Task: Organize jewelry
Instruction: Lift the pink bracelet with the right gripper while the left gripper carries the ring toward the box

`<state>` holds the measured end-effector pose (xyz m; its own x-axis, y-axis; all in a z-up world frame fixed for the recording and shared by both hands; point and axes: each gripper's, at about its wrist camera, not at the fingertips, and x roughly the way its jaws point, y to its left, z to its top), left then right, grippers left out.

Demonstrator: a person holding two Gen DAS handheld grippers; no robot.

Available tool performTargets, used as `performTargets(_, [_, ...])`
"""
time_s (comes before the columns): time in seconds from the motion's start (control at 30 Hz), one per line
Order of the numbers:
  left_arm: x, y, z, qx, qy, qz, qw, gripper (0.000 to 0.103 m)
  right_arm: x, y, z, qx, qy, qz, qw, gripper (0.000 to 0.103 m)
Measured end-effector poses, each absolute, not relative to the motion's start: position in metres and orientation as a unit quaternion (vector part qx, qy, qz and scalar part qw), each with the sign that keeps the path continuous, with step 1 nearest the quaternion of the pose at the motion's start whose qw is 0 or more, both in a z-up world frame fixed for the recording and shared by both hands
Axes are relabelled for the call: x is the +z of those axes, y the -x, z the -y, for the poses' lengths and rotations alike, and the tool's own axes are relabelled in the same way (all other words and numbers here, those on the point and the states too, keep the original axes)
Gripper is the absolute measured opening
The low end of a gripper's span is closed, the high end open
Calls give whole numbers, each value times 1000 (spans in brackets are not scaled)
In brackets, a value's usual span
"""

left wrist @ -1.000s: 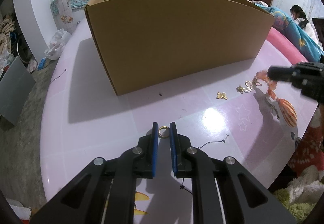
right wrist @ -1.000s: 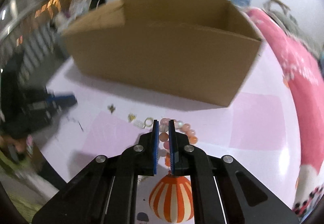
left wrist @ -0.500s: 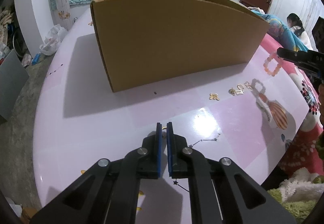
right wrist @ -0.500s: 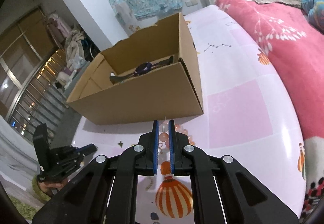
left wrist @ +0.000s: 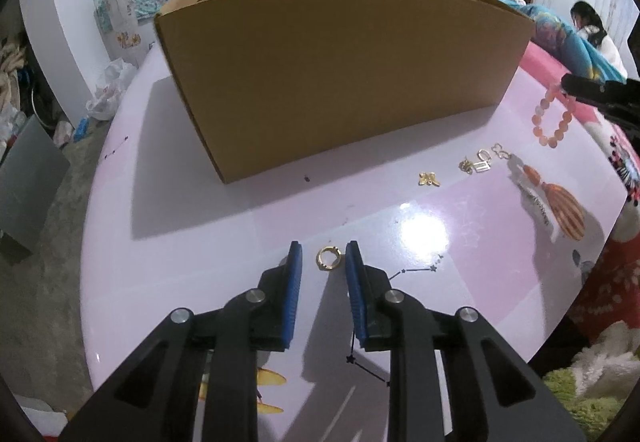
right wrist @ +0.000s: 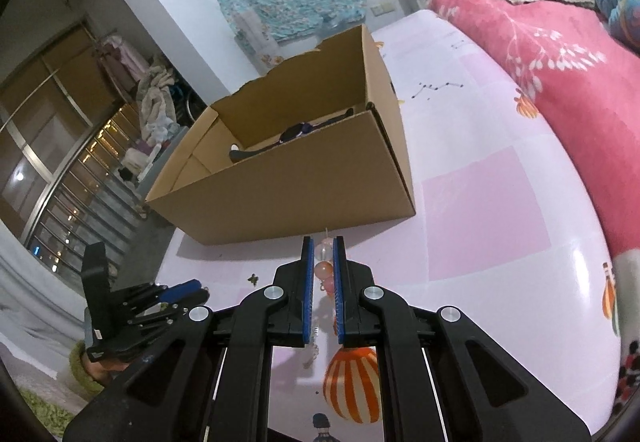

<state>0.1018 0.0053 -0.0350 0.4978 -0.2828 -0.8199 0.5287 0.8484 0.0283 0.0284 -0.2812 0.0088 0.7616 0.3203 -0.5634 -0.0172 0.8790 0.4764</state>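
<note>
A small gold ring [left wrist: 329,258] lies on the pink table [left wrist: 192,242] between the tips of my left gripper [left wrist: 322,257], which is open around it. My right gripper [right wrist: 323,248] is shut on an orange and pink bead bracelet [right wrist: 323,270], held above the table; the bracelet also shows hanging at the right of the left wrist view [left wrist: 554,120]. The open cardboard box [left wrist: 340,70] stands behind, with a dark item [right wrist: 294,132] inside. Small gold and silver charms [left wrist: 476,164] and a gold clover piece [left wrist: 429,179] lie on the table.
A pink bed [right wrist: 540,54] runs along the table's right side. A person [left wrist: 592,34] sits at the far right. The table's edge curves at the left, with floor clutter beyond. The left gripper shows low at the left of the right wrist view [right wrist: 176,292].
My left gripper went from shut to open, with the gold ring now between its tips. My right gripper lifted the bead bracelet off the table and raised it towards the box.
</note>
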Motion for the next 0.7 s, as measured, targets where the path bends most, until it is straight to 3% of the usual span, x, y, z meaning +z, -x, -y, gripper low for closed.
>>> performTargets(0.13, [-36, -99, 0, -243, -154, -443, 849, 11, 8, -26, 280, 95, -228, -329, 911, 7])
performTargets(0.7, [-18, -82, 4, -251, -140, -432, 855, 10, 23, -12, 284, 109, -230, -304, 918, 7])
